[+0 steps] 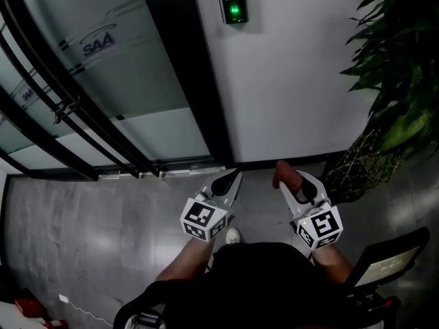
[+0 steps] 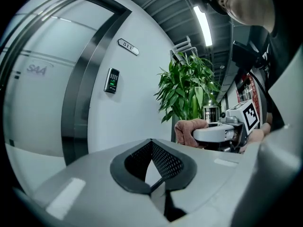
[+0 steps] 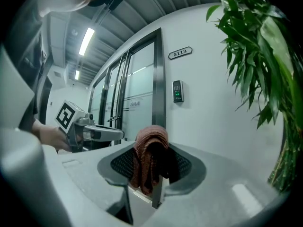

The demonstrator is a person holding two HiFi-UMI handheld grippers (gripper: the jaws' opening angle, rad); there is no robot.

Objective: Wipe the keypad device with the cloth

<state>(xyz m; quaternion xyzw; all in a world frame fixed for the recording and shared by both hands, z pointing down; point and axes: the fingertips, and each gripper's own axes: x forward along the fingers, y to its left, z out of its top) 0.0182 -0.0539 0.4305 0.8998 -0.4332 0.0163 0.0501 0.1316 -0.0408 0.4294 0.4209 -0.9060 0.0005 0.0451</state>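
Observation:
The keypad device [image 1: 232,0] is a small dark unit with a green light, mounted high on the white wall beside a dark door frame; it also shows in the gripper views as the keypad [image 2: 111,81] and the keypad [image 3: 177,91]. My right gripper [image 1: 293,181] is shut on a reddish-brown cloth [image 1: 283,173], which bunches over the jaw tips as a folded cloth [image 3: 150,151]. My left gripper [image 1: 230,181] is shut with nothing in it, its tips meeting [image 2: 152,144]. Both grippers are held low, well below the keypad and apart from the wall.
A tall leafy potted plant [image 1: 394,81] stands right of the keypad, close to my right gripper. Glass doors with black rails [image 1: 82,108] fill the left. A number plate [image 3: 180,53] hangs above the keypad. The floor [image 1: 103,225] is grey.

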